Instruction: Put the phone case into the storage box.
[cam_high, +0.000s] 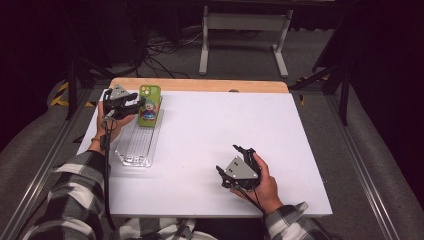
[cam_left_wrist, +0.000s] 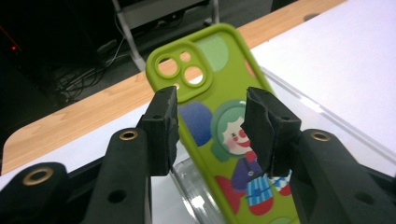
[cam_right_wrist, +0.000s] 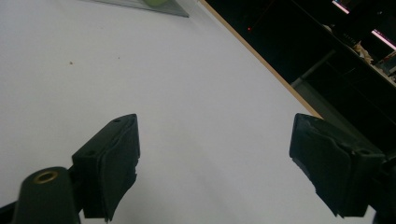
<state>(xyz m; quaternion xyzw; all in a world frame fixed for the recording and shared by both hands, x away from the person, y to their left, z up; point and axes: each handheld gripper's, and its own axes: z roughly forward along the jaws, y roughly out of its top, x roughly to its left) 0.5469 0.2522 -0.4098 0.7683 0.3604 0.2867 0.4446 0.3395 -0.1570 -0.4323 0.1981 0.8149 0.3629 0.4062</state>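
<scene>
A green phone case (cam_high: 149, 105) with a cartoon clown print lies across the far end of a clear ribbed plastic tray (cam_high: 136, 147), at the table's far left. My left gripper (cam_high: 136, 105) reaches it from the left. In the left gripper view the case (cam_left_wrist: 205, 60) runs between the two black jaws of this gripper (cam_left_wrist: 210, 126), with the left pad against its long edge and the right pad over its other side. Its lower end is hidden below the jaws. My right gripper (cam_high: 233, 159) rests near the front edge, and its jaws (cam_right_wrist: 215, 154) stand wide apart with nothing between them.
The white table top (cam_high: 225, 125) has a wooden strip (cam_high: 200, 85) along its far edge. Beyond the table stand a white frame (cam_high: 245, 30) and loose cables (cam_high: 160, 50) on the floor. A sleeve in a checked pattern (cam_high: 75, 195) comes in at the bottom left.
</scene>
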